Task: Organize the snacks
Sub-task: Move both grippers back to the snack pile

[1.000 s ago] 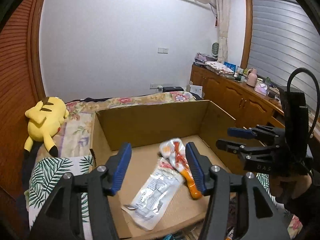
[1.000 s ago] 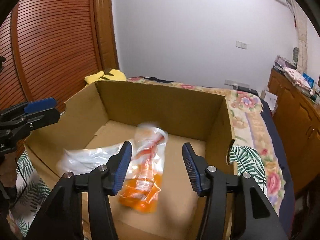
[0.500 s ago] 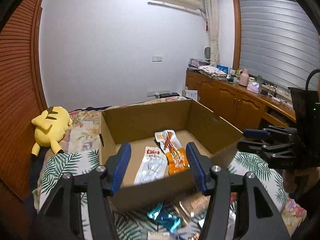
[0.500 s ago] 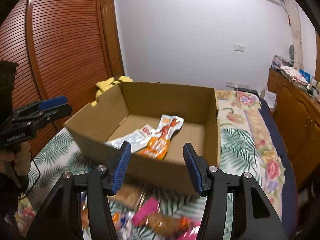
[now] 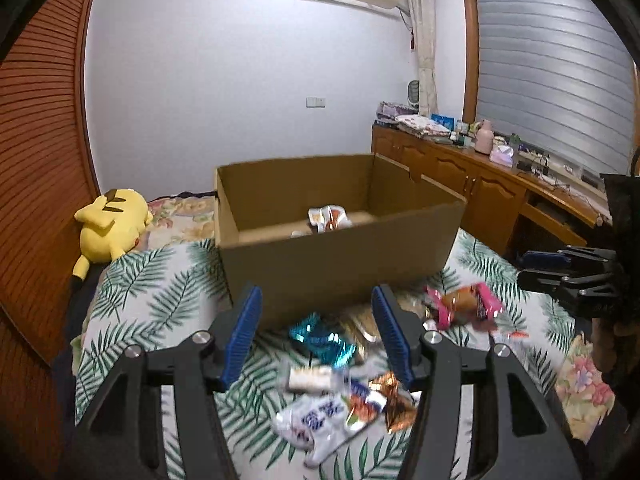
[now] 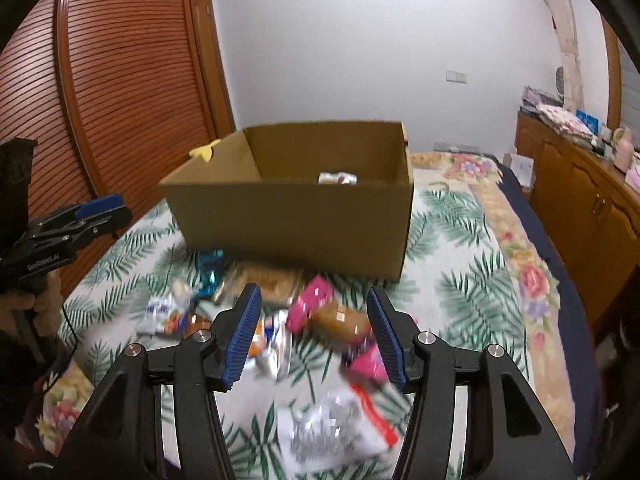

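Observation:
A brown cardboard box [image 5: 340, 264] [image 6: 288, 224] stands open on the bed, with a couple of snack packets [image 5: 328, 218] [image 6: 338, 178] lying inside. In front of it is a loose pile of snacks: a teal packet [image 5: 322, 338], a pink packet [image 5: 464, 304] [image 6: 310, 304], a white packet [image 5: 316, 420] and a white-and-red packet [image 6: 340, 428]. My left gripper [image 5: 316, 320] hovers open above the pile, holding nothing. My right gripper [image 6: 314, 320] is likewise open and empty over the pink packet. Each gripper shows at the edge of the other view.
A leaf-patterned bedspread [image 5: 160, 280] covers the bed. A yellow plush toy [image 5: 110, 220] lies left of the box. Wooden slatted doors [image 6: 100, 80] run along the left, and a cluttered wooden cabinet [image 5: 480, 188] along the right.
Both grippers have drawn back from above the box's inside. The box now stands farther off and the snack pile in front of it has come into view. The jaws stay as wide as before.

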Demonstrator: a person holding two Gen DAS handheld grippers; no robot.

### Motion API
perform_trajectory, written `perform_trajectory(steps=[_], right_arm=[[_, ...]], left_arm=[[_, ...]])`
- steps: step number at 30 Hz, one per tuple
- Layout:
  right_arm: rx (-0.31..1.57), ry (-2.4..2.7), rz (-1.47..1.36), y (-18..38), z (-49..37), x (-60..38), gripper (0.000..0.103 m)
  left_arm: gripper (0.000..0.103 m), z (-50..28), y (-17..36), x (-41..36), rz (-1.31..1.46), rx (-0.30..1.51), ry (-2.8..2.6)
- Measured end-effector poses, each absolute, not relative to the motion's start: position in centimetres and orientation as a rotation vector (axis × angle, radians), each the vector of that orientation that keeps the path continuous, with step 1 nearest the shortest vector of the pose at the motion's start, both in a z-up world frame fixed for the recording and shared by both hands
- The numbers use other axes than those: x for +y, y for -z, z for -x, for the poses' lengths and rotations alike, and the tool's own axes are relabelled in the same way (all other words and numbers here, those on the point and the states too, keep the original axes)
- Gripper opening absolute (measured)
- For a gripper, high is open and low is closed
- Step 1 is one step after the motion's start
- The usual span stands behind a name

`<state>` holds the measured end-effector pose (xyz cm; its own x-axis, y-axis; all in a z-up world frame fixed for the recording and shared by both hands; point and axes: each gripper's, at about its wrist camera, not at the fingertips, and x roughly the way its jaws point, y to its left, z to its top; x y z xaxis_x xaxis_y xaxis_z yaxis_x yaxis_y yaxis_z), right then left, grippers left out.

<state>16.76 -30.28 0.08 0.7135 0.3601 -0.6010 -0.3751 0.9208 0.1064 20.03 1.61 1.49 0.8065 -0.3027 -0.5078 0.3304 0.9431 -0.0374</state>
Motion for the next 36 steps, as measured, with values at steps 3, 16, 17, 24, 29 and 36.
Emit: perform_trajectory(steps=[3,16,17,24,29,36], right_arm=[[0.687,-0.394,0.02,1.2,-15.3,-30.4,0.056],[0.821,-0.335,-0.09,6.6,-10.9,-33.0,0.056],[0.83,-0.331,-0.098,7.0,-10.8,-33.2,0.056],[0.873,-0.335,-0.159,8.4,-10.8,-33.8,0.056],[0.887,-0.33,-0.232,8.8,-12.1,-34.3,0.059],[0.893,-0.331,-0.269,8.6,-13.8,-33.9,0.062]], left_arm=[[0.058,-19.0,-0.7,1.8,-0.057,0.547,0.336],[0.058,-16.4,2.3,2.1,-0.078,0.593,0.332],[0.058,-16.2,2.5,2.1,-0.076,0.598,0.334],[0.058,-15.6,3.8,2.1,-0.059,0.633,0.334],[0.058,-15.4,4.8,2.2,-0.047,0.66,0.33],[0.058,-15.3,5.6,2.1,-0.041,0.68,0.328]])
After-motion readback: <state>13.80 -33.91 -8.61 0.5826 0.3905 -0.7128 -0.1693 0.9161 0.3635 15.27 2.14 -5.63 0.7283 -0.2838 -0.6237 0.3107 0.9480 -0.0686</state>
